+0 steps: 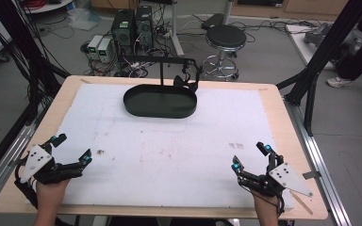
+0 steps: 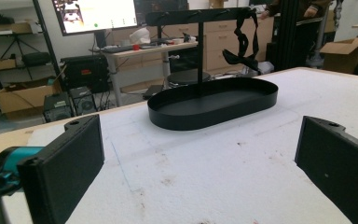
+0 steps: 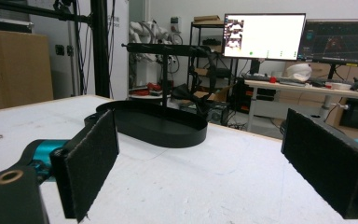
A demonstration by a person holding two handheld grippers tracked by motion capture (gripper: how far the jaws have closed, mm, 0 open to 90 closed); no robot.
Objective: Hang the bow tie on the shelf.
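My table [image 1: 273, 101] is the largest thing here, a wooden top with rounded corners, nearly all covered by a white sheet [image 1: 169, 150] marked with small brown stains. At the far middle of the sheet stands a black oval tray [image 1: 160, 102] with a low wall. A thin black post rises from it and carries a horizontal bar [image 1: 158, 60] at the top. From the right end of that bar hangs a black bow tie on its strap [image 1: 188, 81], dangling over the far right edge of the tray.

My left gripper [image 1: 70, 153] sits at the near left corner of the table, held in my hand [image 1: 49, 190], its jaws spread wide with nothing between them. My right gripper [image 1: 250, 157] sits at the near right corner, also spread wide and empty. Both are well apart from the tray.

The high view alone shows the floor beyond the table: a round black stool [image 1: 225, 37], computer towers [image 1: 132, 26] amid tangled cables, and black frame posts on either side. The left gripper view looks level across the sheet and shows the bow tie's knot [image 2: 240, 58] clearly against wooden cabinets, plus a lit monitor [image 2: 95, 14]. The right gripper view shows the tray from the other side, with two monitors [image 3: 263, 35] on a desk behind. Nothing stands between either gripper and the tray.
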